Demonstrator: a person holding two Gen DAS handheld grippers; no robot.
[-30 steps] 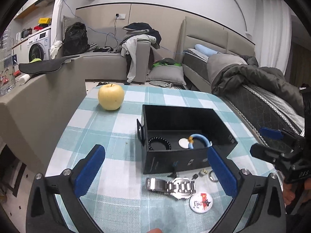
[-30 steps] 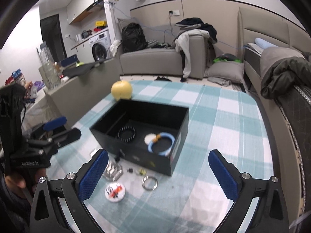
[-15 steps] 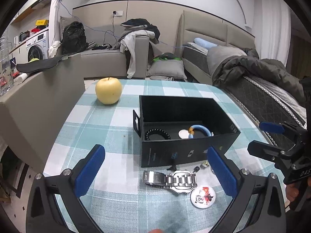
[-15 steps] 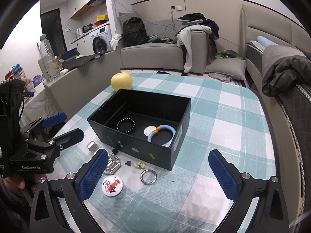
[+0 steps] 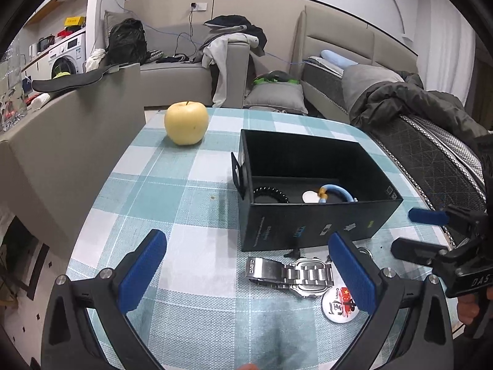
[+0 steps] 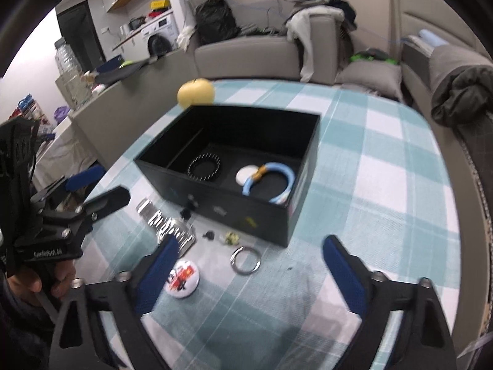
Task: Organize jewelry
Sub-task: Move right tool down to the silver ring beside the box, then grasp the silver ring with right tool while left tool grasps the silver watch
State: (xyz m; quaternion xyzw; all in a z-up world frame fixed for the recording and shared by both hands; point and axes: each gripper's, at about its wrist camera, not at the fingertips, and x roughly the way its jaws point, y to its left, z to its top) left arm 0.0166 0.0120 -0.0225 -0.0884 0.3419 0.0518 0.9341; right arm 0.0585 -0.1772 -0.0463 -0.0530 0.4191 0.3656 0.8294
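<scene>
An open black box (image 5: 308, 228) (image 6: 234, 212) holds a black bead bracelet (image 6: 204, 166), a blue bangle (image 6: 271, 182) and a white disc (image 6: 245, 175). In front of it on the checked cloth lie a silver watch (image 5: 295, 274) (image 6: 169, 228), a round badge (image 5: 339, 303) (image 6: 181, 279), a silver ring (image 6: 245, 260) and small studs (image 6: 231, 238). My right gripper (image 6: 251, 246) hovers low over the ring. Its jaws are closing with the ring between them, untouched. My left gripper (image 5: 246, 240) is open above the watch, holding nothing.
A yellow apple (image 5: 186, 123) sits at the table's far left corner. A grey sofa arm (image 5: 77, 141) borders the table on the left, and a bed with a dark coat (image 5: 416, 104) lies to the right. Each gripper shows at the other view's edge.
My right gripper has dropped closer to the ring and badge, and its fingers have drawn nearer together. The left gripper has barely shifted and stays open.
</scene>
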